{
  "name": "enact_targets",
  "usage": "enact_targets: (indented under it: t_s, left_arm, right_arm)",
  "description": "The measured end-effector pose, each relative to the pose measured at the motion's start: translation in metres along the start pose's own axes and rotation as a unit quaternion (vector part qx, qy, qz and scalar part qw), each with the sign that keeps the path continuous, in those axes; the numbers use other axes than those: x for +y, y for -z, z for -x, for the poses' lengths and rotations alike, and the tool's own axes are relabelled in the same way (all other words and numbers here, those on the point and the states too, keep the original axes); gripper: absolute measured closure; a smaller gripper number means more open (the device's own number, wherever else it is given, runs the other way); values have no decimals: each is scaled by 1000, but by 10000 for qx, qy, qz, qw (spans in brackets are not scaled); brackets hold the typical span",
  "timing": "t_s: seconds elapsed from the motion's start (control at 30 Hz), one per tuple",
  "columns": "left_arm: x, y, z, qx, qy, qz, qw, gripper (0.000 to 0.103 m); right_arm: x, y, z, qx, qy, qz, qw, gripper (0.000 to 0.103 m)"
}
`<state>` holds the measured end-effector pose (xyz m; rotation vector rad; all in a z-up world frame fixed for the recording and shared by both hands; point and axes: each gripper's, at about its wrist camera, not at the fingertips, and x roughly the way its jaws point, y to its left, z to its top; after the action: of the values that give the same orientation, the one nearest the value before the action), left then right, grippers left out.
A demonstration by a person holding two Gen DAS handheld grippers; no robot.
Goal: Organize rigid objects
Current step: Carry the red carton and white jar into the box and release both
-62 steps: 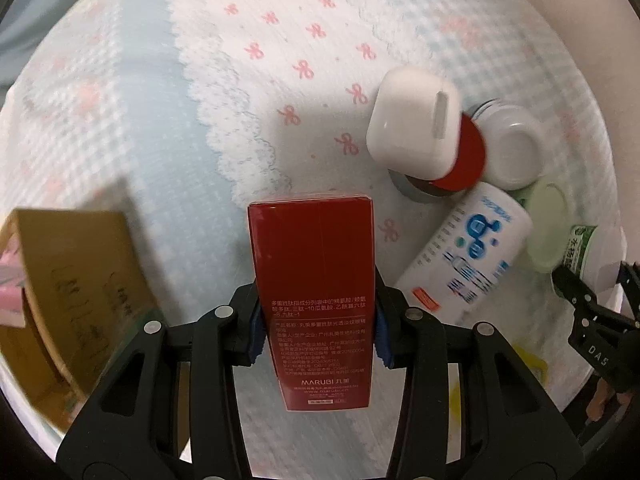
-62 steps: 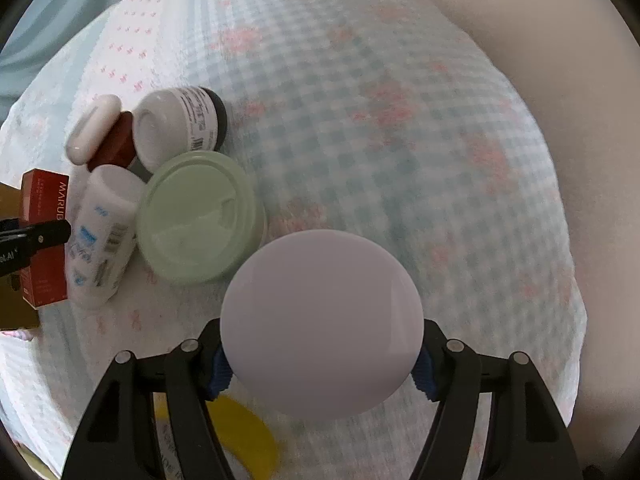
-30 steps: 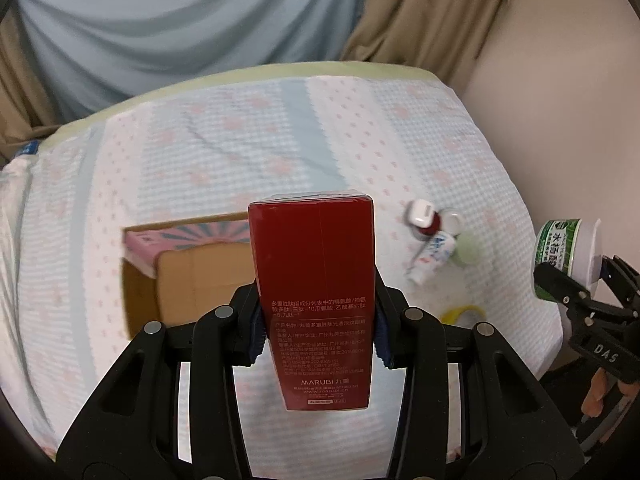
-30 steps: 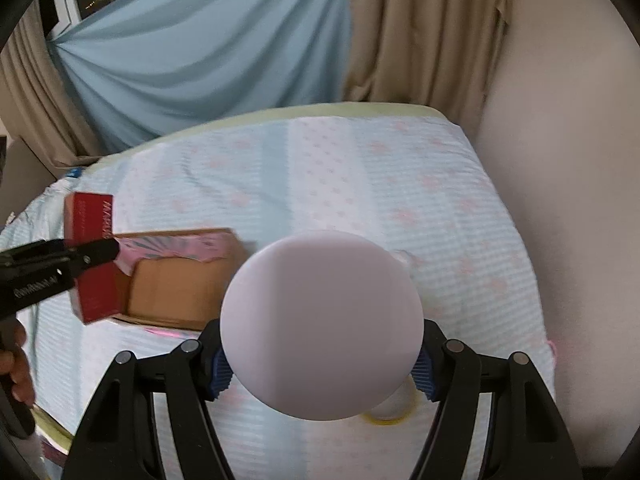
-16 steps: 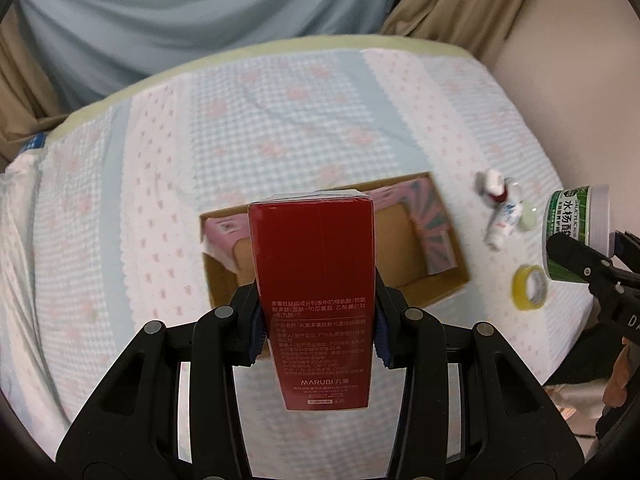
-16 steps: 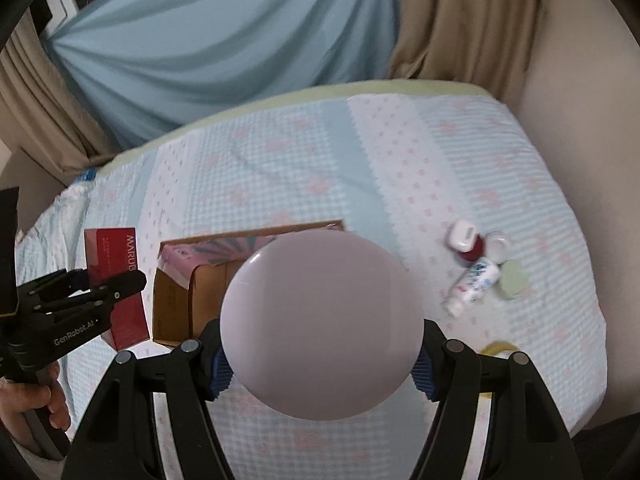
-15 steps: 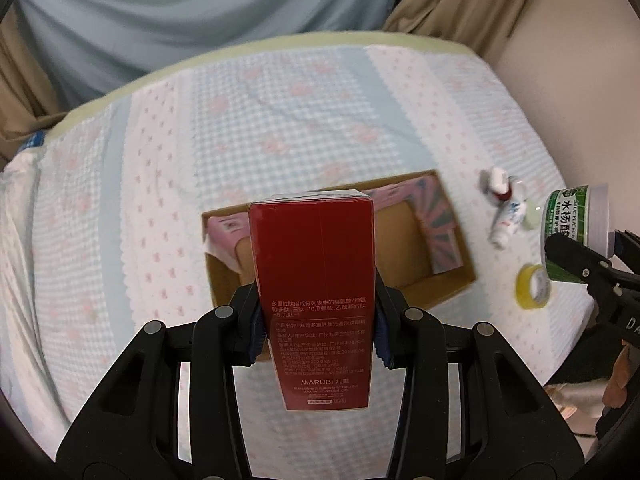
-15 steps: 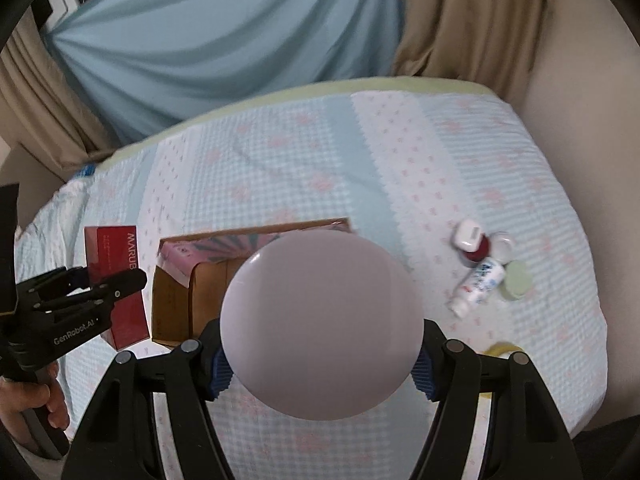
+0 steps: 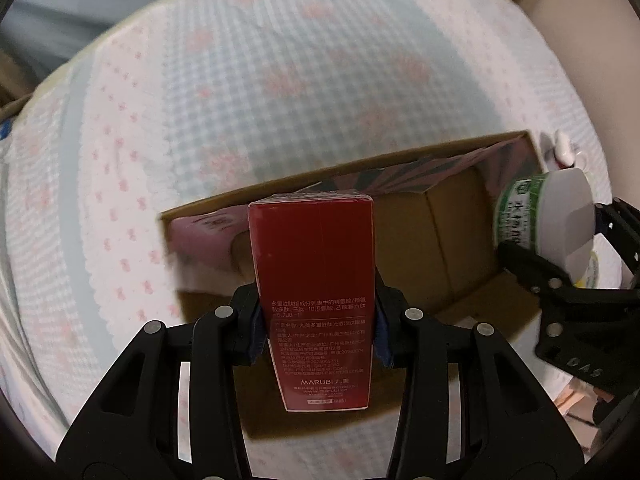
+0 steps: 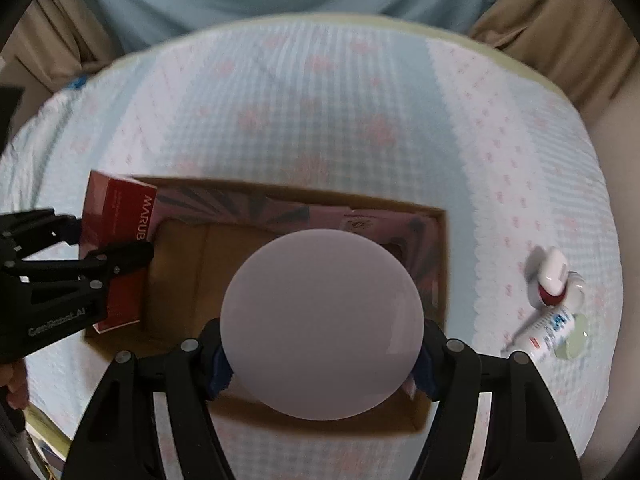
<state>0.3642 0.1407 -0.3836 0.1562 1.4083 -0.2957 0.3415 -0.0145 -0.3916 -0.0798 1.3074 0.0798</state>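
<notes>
Left gripper is being kept clamped on a tall red cardboard carton above the left end of an open brown cardboard box lined with pink patterned paper. Right gripper is pinching a white-lidded green-labelled round jar over the box's right half.

Checked bedspread — cardboard box, small bottles lie on it.

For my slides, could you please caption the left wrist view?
Left gripper carries red carton over cardboard box.
</notes>
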Motion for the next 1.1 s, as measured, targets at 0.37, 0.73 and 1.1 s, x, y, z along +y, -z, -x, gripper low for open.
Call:
enact_targets:
  t_s: [0.37, 0.73, 1.1]
  left_arm:
    - [-12, -6, -63, 676, 1, -510, 9964, 64]
    - [-10, -7, -26, 35, -296, -751, 9967, 0]
    - [-17, 9, 15, -242, -455, -583, 9970, 0]
  right_arm:
    - [19, 15, -54, 518, -227, 984, 9935, 37]
    - [24, 36, -52, 381, -205, 1412, 9890, 0]
    - [22, 65, -4, 223, -139, 1352, 9905, 0]
